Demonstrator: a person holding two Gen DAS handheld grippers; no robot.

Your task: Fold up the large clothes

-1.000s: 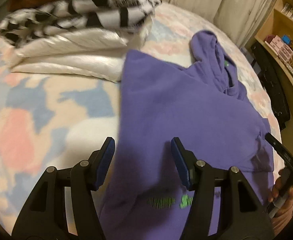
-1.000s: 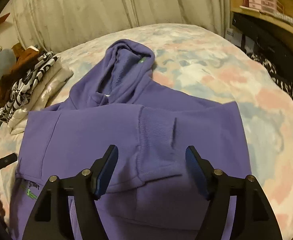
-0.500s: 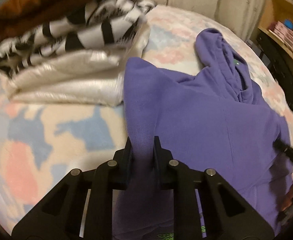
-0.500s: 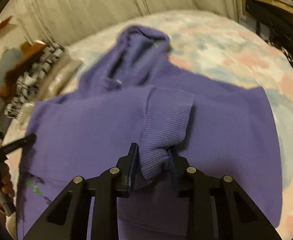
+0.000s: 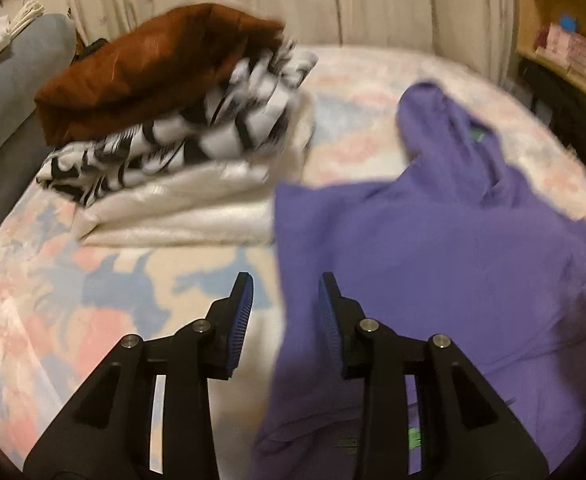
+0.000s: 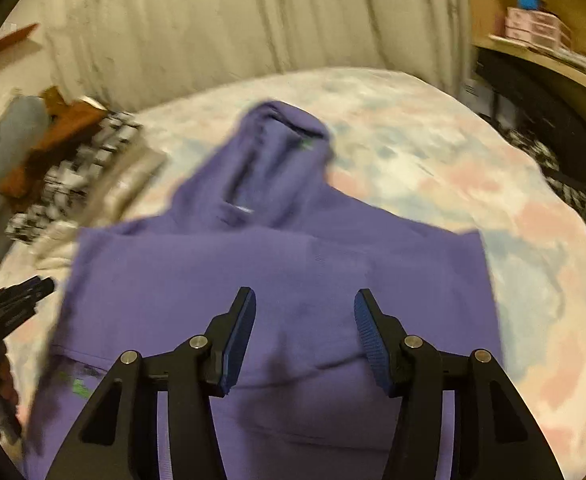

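Note:
A purple hoodie (image 5: pixel 445 264) lies on the bed with its hood pointing to the far wall; it also shows in the right wrist view (image 6: pixel 293 276). Its sleeves are folded in over the body. My left gripper (image 5: pixel 285 312) is open and empty over the hoodie's left edge. My right gripper (image 6: pixel 301 332) is open and empty above the middle of the hoodie's body. The left gripper (image 6: pixel 17 304) also shows at the left edge of the right wrist view.
A stack of folded clothes (image 5: pixel 173 128), brown on top, black-and-white striped, and cream below, sits on the pastel bedcover (image 5: pixel 93 292) left of the hoodie. A wooden shelf (image 6: pixel 541 52) and dark items stand at the right. Curtains hang behind.
Both grippers were open, shut on the hoodie's fabric half a second ago, and have now opened and let it go. Both have pulled back and up a little.

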